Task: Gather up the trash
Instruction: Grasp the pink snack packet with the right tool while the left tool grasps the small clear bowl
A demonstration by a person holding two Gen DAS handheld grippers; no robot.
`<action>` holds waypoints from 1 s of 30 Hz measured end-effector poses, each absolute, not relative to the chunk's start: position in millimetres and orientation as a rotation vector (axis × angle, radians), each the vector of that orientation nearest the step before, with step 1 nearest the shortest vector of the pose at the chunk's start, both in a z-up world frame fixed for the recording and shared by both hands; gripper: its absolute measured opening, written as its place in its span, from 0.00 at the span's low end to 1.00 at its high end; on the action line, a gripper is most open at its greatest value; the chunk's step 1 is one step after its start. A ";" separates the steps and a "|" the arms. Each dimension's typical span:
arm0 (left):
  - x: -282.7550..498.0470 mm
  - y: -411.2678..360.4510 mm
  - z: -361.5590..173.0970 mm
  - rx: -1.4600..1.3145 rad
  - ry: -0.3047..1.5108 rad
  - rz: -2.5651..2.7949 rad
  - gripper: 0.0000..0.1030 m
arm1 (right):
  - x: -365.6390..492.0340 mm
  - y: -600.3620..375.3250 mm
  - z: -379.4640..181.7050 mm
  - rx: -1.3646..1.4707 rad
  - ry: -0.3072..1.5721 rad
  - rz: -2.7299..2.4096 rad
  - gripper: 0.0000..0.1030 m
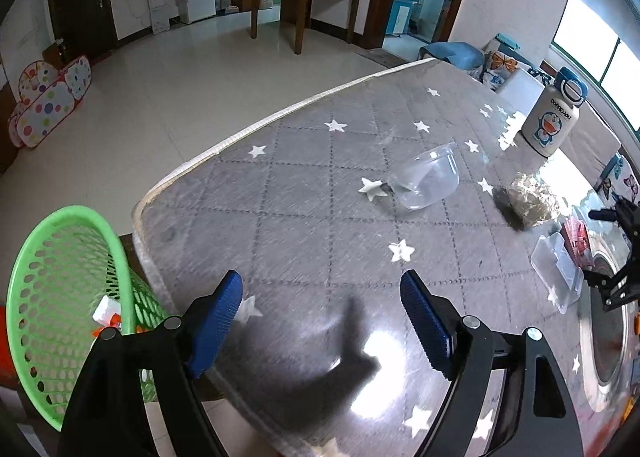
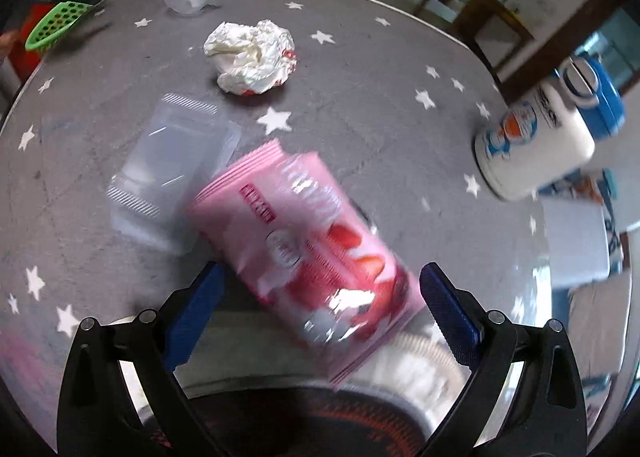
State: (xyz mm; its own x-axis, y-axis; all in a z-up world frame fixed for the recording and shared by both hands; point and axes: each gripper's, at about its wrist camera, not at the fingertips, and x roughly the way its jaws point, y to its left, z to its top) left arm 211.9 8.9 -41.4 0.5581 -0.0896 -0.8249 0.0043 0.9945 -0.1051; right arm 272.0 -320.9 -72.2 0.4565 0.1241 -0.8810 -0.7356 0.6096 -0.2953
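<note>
Pink packet (image 2: 312,253) lies between the right gripper's (image 2: 320,313) wide jaws, unpinched; next, close. Left gripper (image 1: 320,321) gapes empty.

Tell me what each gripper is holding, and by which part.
Nothing is held. The left gripper is open over bare table. The right gripper is open, its fingers astride the pink packet without pressing on it.

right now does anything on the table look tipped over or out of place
Yes. The clear plastic bowl lies tipped on its side on the grey star-print table cover. A crumpled white wrapper, a flat clear container and a pink strawberry packet lie loose. The Doraemon bottle stands upright.
</note>
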 end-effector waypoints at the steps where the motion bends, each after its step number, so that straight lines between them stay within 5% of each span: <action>1: 213.8 7.4 -41.8 -0.091 0.980 -0.056 0.76 | 276.4 -321.5 -71.5 -0.736 0.960 0.610 0.94; 13: 234.7 -17.1 -45.8 -0.069 0.989 -0.095 0.81 | 310.0 -341.5 -77.7 -0.490 1.070 0.686 0.92; 22: 267.8 -37.6 -49.0 -0.160 0.999 -0.145 0.86 | 285.4 -352.7 -66.6 -0.401 1.056 0.611 0.74; 30: 294.9 -58.1 -50.9 -0.189 1.007 -0.129 0.87 | 262.9 -358.8 -42.3 -0.291 1.003 0.567 0.71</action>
